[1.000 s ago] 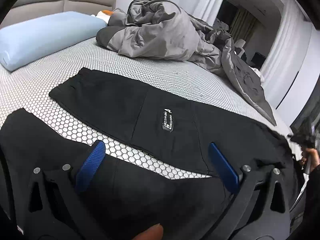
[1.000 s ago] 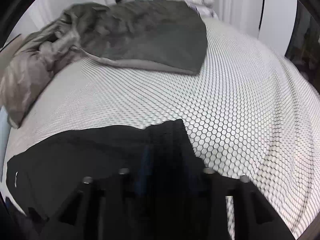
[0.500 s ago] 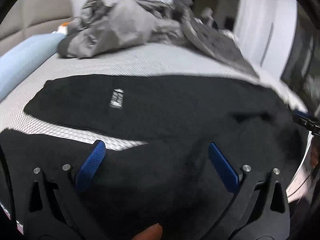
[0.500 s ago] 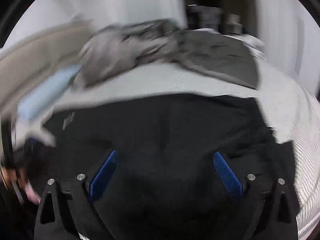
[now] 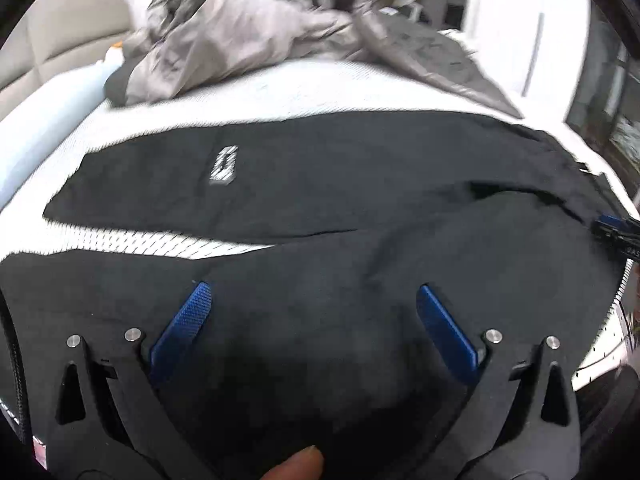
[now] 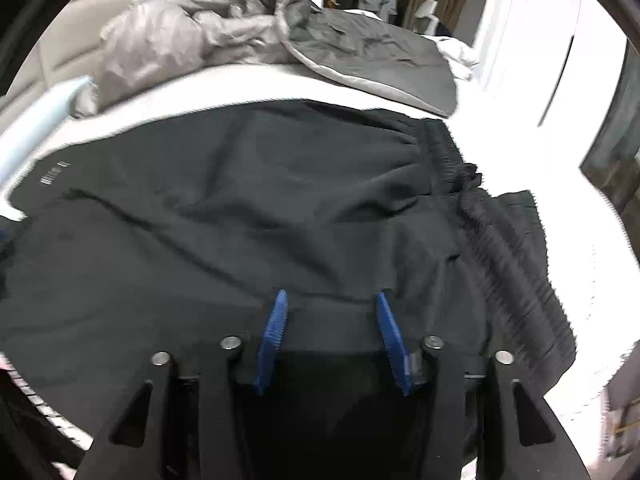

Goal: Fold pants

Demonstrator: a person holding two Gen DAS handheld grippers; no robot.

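Observation:
The black pants (image 5: 340,184) lie spread on the bed, a white label (image 5: 225,166) on the far leg and a thin strip of mattress showing between the legs. My left gripper (image 5: 312,288) hovers over the near leg, wide open, with nothing gripped. In the right wrist view the pants (image 6: 260,200) fill the middle, the gathered waistband (image 6: 460,168) at the right. My right gripper (image 6: 331,294) sits low over the near edge of the cloth. Its jaws are closing with a fold of black fabric between them, and the pads (image 6: 276,320) stand apart from it.
A rumpled grey duvet (image 5: 240,40) is heaped at the back of the bed. A light blue pillow (image 5: 48,112) lies at the left below a beige headboard (image 5: 60,40). The white hex-patterned mattress (image 5: 280,92) ends at the right, near white curtains.
The right gripper let go of the cloth it held, opened wide, then began narrowing over the pants' near edge. Both views swung across the bed. The left gripper stayed open.

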